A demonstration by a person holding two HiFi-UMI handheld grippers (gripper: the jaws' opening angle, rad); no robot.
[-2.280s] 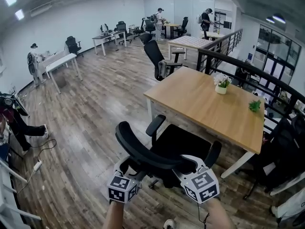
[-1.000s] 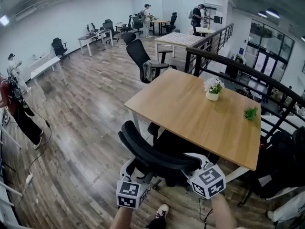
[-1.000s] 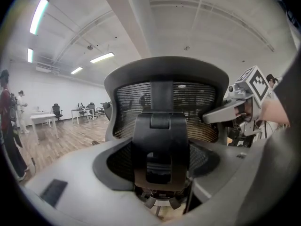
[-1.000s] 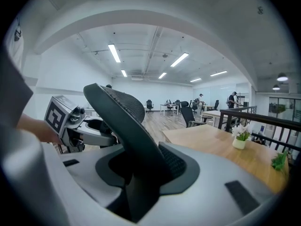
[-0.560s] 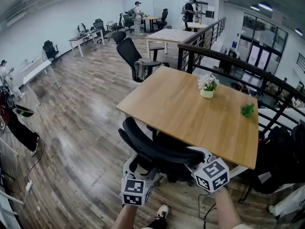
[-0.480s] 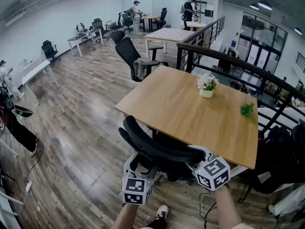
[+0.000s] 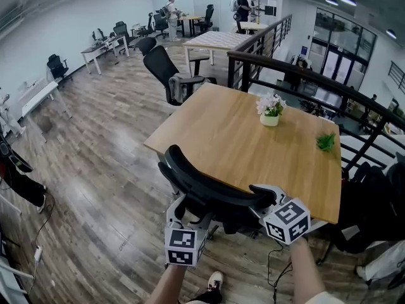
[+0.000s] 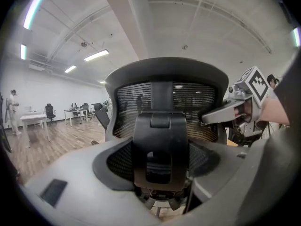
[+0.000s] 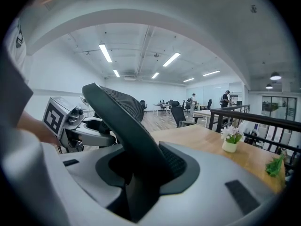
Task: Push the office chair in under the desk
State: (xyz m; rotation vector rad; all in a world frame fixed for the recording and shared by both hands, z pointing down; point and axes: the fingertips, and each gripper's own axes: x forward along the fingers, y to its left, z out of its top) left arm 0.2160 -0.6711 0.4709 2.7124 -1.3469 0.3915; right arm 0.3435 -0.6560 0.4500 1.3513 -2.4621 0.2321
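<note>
The black mesh-backed office chair stands at the near edge of the wooden desk, its seat under the top. My left gripper is low on the backrest's left side. In the left gripper view the left gripper has its jaws closed round the chair's black back support. My right gripper is at the backrest's right end. In the right gripper view the right gripper clamps the backrest's edge.
A white flower pot and a small green plant stand on the desk. A second black chair is at its far side, and a dark railing runs behind. Dark bags lie at the right. Wood floor spreads out on the left.
The chair has rolled forward with both grippers on its backrest. Its seat and armrests have gone in under the desk top, and the desk is closer.
</note>
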